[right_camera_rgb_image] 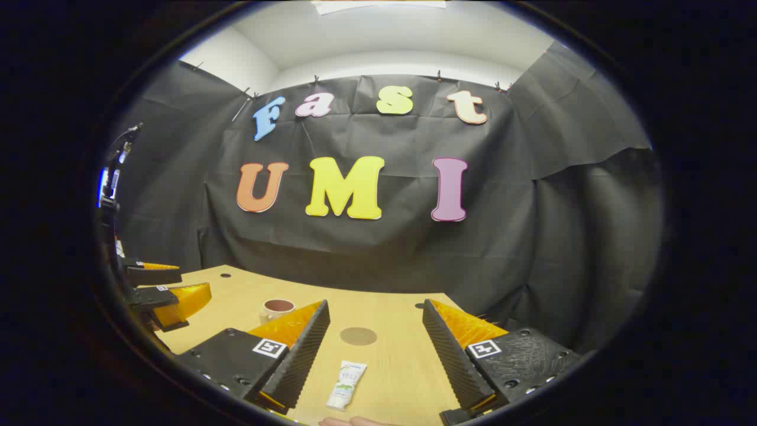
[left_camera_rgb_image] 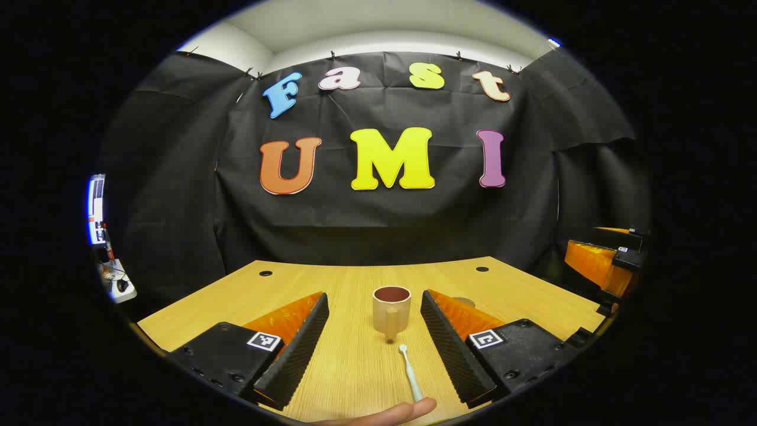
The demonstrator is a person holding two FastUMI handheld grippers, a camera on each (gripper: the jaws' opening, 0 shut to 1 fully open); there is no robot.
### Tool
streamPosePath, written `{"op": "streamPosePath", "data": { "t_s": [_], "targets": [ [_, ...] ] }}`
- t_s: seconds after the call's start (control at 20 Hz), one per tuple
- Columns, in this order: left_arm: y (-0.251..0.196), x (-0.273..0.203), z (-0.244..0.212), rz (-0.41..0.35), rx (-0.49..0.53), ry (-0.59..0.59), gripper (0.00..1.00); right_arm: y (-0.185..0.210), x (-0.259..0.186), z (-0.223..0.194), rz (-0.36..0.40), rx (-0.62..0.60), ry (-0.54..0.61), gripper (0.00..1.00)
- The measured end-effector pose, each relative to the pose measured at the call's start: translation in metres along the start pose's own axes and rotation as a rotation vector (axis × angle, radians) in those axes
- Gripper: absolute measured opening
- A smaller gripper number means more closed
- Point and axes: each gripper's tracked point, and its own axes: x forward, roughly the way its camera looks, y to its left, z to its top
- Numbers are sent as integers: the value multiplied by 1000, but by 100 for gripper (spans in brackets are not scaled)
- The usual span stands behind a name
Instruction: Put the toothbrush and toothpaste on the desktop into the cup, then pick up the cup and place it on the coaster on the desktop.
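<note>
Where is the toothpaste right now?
In the right gripper view, the toothpaste lies flat on the desk between the right hand-held gripper's open fingers, nearer than the round coaster.

Setting is a staged recording booth in a lab or office room, not a home. Evidence: black cloth (left_camera_rgb_image: pixel 177 177) clipped up as walls on three sides, plain white wall (right_camera_rgb_image: pixel 384 35) and ceiling above it, and a bare wooden desk (left_camera_rgb_image: pixel 355 367) with cable holes (left_camera_rgb_image: pixel 265 273) like an office desk. At the far left of the left gripper view, past the cloth's edge, a lit screen (left_camera_rgb_image: pixel 96 207) stands over a cluttered surface, and household props on the desk, a cup (left_camera_rgb_image: pixel 391 310), toothbrush (left_camera_rgb_image: pixel 410 373), toothpaste (right_camera_rgb_image: pixel 347 385) and coaster (right_camera_rgb_image: pixel 358 336), are laid out as for a trial.
</note>
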Motion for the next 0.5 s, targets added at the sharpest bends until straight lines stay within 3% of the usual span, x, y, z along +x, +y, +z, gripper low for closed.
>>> {"op": "streamPosePath", "data": {
  "t_s": [0.5],
  "targets": [
    [-10,1,0,-5,30,4,99,-10,6,-10,-11,13,25,95]
  ]
}}
